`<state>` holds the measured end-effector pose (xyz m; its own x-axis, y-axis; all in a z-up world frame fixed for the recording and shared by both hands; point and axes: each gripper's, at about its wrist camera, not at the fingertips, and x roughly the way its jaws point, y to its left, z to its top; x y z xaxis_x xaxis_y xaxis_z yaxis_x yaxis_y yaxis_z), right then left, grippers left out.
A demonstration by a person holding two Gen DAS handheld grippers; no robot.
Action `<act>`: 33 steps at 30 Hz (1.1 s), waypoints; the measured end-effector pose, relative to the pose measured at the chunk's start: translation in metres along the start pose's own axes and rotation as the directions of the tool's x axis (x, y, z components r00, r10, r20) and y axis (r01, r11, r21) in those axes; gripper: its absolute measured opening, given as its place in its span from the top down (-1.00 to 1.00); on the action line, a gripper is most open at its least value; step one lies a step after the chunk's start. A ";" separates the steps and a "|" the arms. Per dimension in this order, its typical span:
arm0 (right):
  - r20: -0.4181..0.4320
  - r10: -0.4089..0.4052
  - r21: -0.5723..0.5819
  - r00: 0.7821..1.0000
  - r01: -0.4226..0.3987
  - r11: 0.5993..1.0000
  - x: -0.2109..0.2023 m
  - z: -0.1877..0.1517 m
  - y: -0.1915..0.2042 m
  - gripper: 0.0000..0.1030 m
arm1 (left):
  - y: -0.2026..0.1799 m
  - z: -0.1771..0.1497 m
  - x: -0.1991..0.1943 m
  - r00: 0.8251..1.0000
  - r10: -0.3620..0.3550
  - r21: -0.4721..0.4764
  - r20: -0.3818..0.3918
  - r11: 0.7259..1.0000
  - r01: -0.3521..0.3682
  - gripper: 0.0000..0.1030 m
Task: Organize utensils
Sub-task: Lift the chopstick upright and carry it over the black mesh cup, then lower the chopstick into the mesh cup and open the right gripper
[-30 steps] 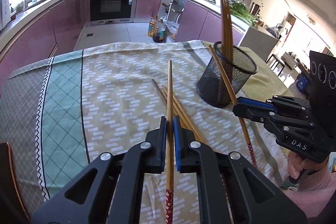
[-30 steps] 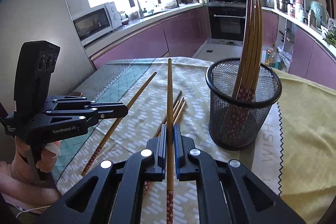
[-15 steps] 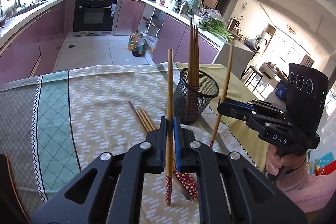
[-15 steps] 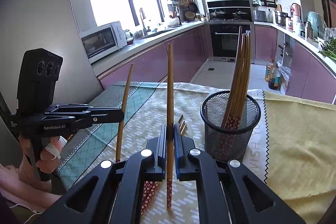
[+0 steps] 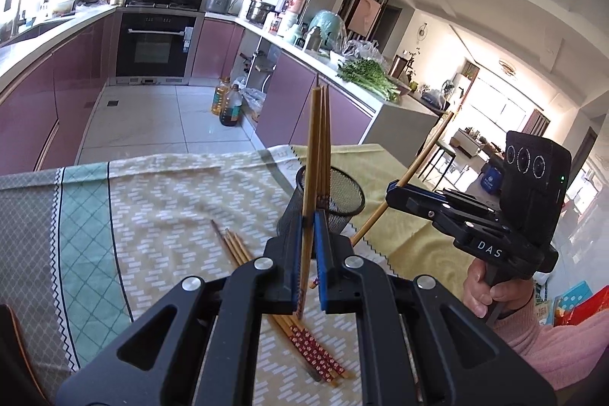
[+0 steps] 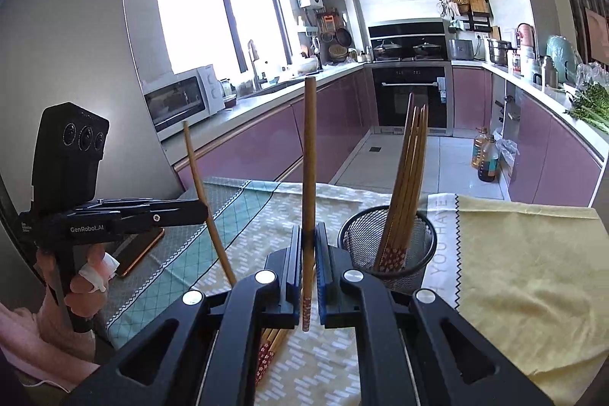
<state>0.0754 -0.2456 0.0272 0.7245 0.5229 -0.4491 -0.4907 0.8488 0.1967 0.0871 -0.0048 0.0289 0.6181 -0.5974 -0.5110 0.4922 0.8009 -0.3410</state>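
Note:
My left gripper is shut on a wooden chopstick that stands nearly upright, above the table and just in front of the black mesh cup. My right gripper is shut on another chopstick, also upright, left of the mesh cup, which holds several chopsticks. A few more chopsticks lie on the cloth below both grippers. In the left wrist view the right gripper shows with its chopstick tilted; in the right wrist view the left gripper shows likewise.
The table wears a patterned beige and green cloth and a yellow cloth on the right. A phone-like dark object lies at the left table edge. Kitchen counters and an oven are behind.
Both grippers have risen and tipped their chopsticks from lying forward to nearly upright. The table now sits lower in both views and the mesh cup is closer to the left gripper.

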 end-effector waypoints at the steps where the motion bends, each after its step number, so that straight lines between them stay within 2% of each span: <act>1: 0.004 -0.001 -0.001 1.000 0.001 1.000 -0.002 0.001 -0.002 0.89 | -0.001 0.003 0.000 1.000 -0.003 0.000 0.007 1.000 0.003 0.86; 5: 0.027 -0.017 -0.011 0.999 0.017 1.000 -0.006 0.009 -0.005 0.89 | -0.005 0.018 0.007 0.999 -0.025 -0.001 0.024 1.000 0.025 0.86; 20: 0.119 -0.058 -0.041 0.991 0.063 0.997 -0.029 0.041 -0.018 0.89 | -0.028 0.066 0.016 0.996 -0.032 0.073 0.086 0.997 0.026 0.86; 33: 0.162 -0.088 -0.018 0.983 0.092 0.996 -0.023 0.058 -0.034 0.89 | -0.049 0.098 0.025 0.992 -0.040 0.128 0.116 0.991 0.025 0.87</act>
<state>0.1034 -0.2819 0.0810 0.8336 0.4521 -0.3173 -0.4309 0.8917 0.1385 0.1387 -0.0631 0.1095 0.6650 -0.6294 -0.4019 0.5819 0.7741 -0.2495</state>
